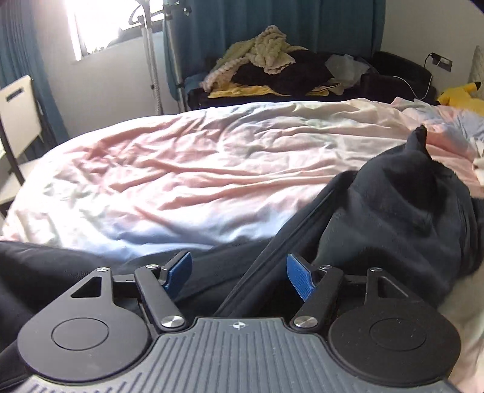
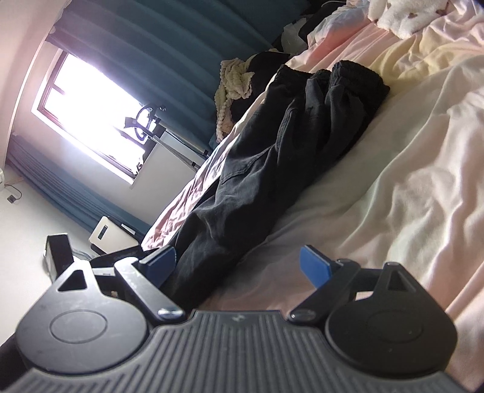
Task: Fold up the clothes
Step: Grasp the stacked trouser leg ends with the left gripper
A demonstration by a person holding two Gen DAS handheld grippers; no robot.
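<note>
My left gripper hung low over the bed, its jaws spread apart with nothing between the blue pads; dark fabric lay under and ahead of them, not pinched. That fabric was the black trousers, which in the left wrist view bunched up into a mound at my right, one corner sticking up in a point, with a long seamed strip running down toward the jaws. The rumpled pink and white duvet stretched bare beyond it. Past the far edge of the bed sat a heap of clothes with a cream knitted throw on top, before teal curtains, and a yellow plush toy lay at the right edge. My right gripper was rolled over on its side, so the room looked tilted; its jaws were released too, wide open. The trousers lay stretched out across the bed in that view, the elastic cuffs at the far end, the near end running down beside my left-hand pad, possibly brushing it, though I could not be sure. The bright window glared behind, and a white chair stood by the wall.
</note>
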